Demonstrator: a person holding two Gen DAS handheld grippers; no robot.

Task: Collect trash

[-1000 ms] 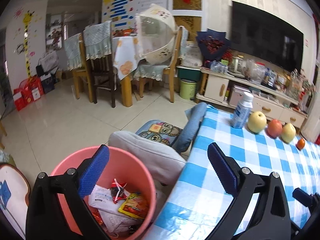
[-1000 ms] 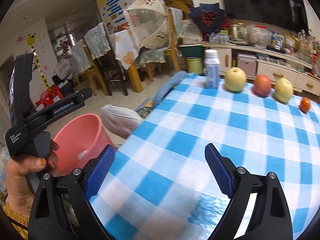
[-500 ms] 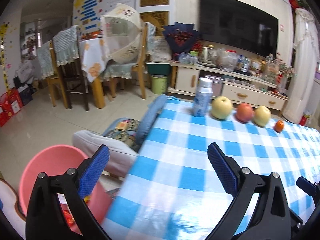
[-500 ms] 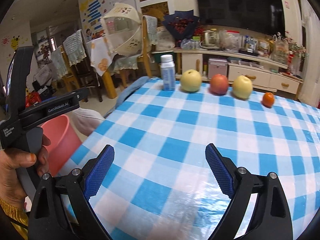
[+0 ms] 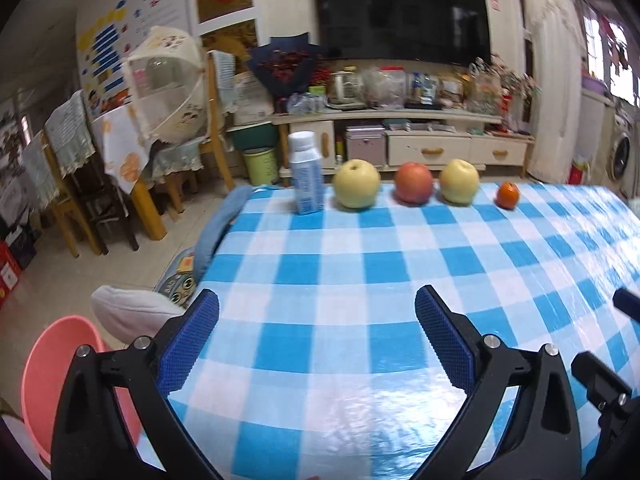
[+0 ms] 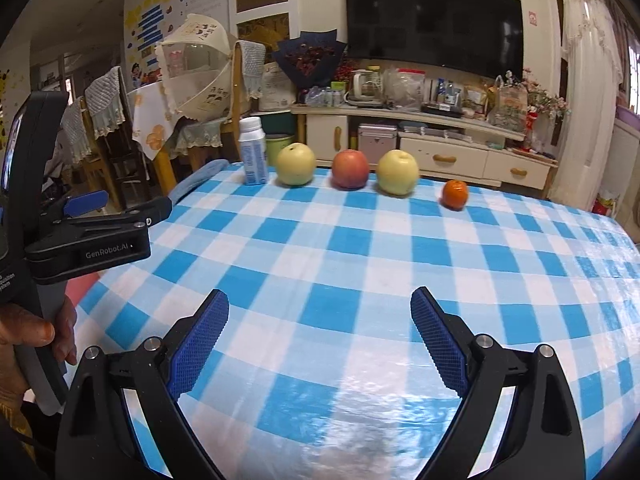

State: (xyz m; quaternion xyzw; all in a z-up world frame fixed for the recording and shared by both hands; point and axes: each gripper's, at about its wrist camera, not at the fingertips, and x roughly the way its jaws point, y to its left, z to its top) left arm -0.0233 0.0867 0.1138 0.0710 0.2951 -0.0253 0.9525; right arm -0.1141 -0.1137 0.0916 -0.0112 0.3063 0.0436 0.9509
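Since both of my claws stand wide with nothing between their blue pads, I judge the next pick is still to be chosen. My left claw (image 5: 316, 336) and my right claw (image 6: 320, 330) each hover low over the near part of the checked surface (image 5: 360, 280), which fills the middle and lower right of both views.

The largest task thing is the one pink bin (image 5: 52, 376), at the lower left of the left view, beside the surface edge and below it; its inside is hidden from here. It looks like thin plastic, light and a little flexible, best taken by the rim if it must be shifted.

Along the far edge stands one small white bottle (image 5: 306, 176), upright, left of the fruit. If it counts as trash, I judge it light, perhaps empty, smooth and apt to tip. I would close on its body below the cap, from the side, gently enough not to crush it.

Then the fruit, in a row to its right: two yellow-green pears (image 5: 357, 184) (image 5: 459, 182), one red apple (image 5: 414, 182) between them, and one small orange (image 5: 508, 195) last. These are firm, round, heavier, and likely not trash.

I see no loose wrappers on the surface.
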